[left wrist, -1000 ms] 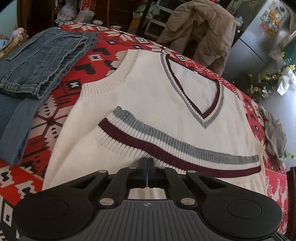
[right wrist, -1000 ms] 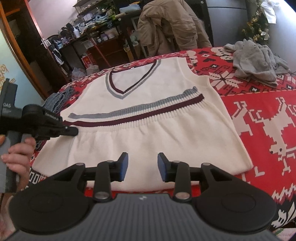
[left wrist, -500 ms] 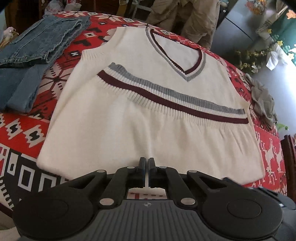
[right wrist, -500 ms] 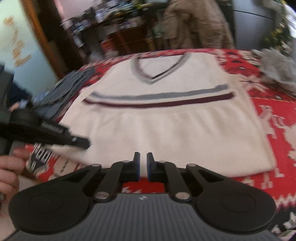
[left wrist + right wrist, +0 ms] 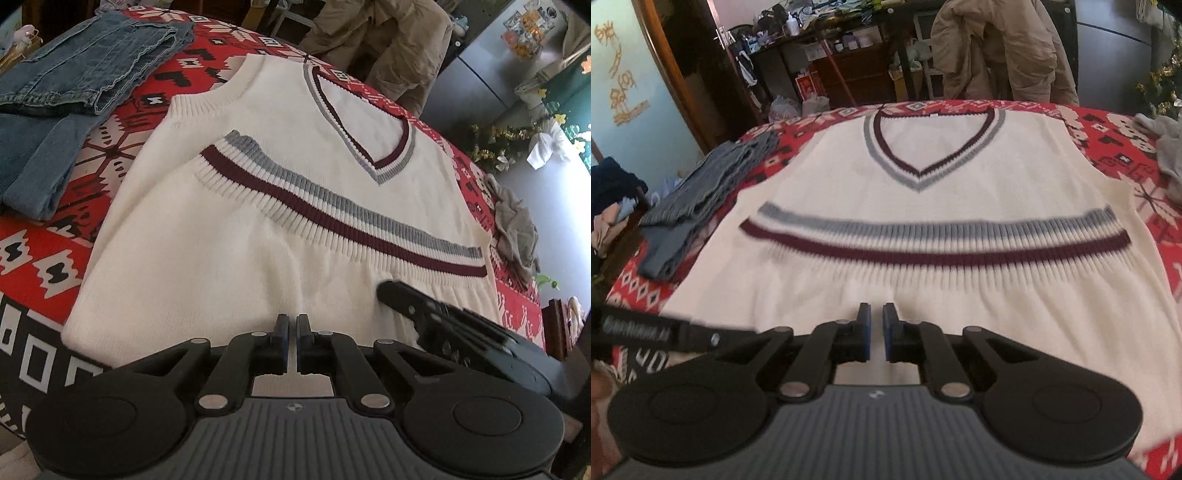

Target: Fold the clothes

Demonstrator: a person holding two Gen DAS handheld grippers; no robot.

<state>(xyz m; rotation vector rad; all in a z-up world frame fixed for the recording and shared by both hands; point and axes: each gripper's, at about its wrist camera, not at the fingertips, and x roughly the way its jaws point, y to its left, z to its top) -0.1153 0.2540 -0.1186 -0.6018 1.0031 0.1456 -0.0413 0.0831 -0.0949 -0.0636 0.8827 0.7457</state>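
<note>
A white knitted vest (image 5: pixel 295 184) with maroon and grey bands lies flat on the red patterned tablecloth (image 5: pixel 48 258). Its striped hem is folded up across the chest, below the V-neck. My left gripper (image 5: pixel 291 343) hovers low over the vest's near folded edge, its jaws shut with only a sliver between the pads and nothing in them. My right gripper (image 5: pixel 875 332) is over the same near edge of the vest (image 5: pixel 923 184), also shut and empty. Each gripper shows in the other's view: the right gripper (image 5: pixel 391 291) to the right, the left gripper (image 5: pixel 738 334) blurred at lower left.
Folded blue jeans (image 5: pixel 74 92) lie left of the vest, also seen as jeans (image 5: pixel 701 192). A crumpled grey garment (image 5: pixel 517 229) sits at the table's right edge. A beige jacket (image 5: pixel 997 55) hangs on a chair behind the table. Cluttered shelves stand behind.
The right gripper went from open to shut and swung to face the vest's middle. Both grippers moved along the near edge; the right one now shows in the left view.
</note>
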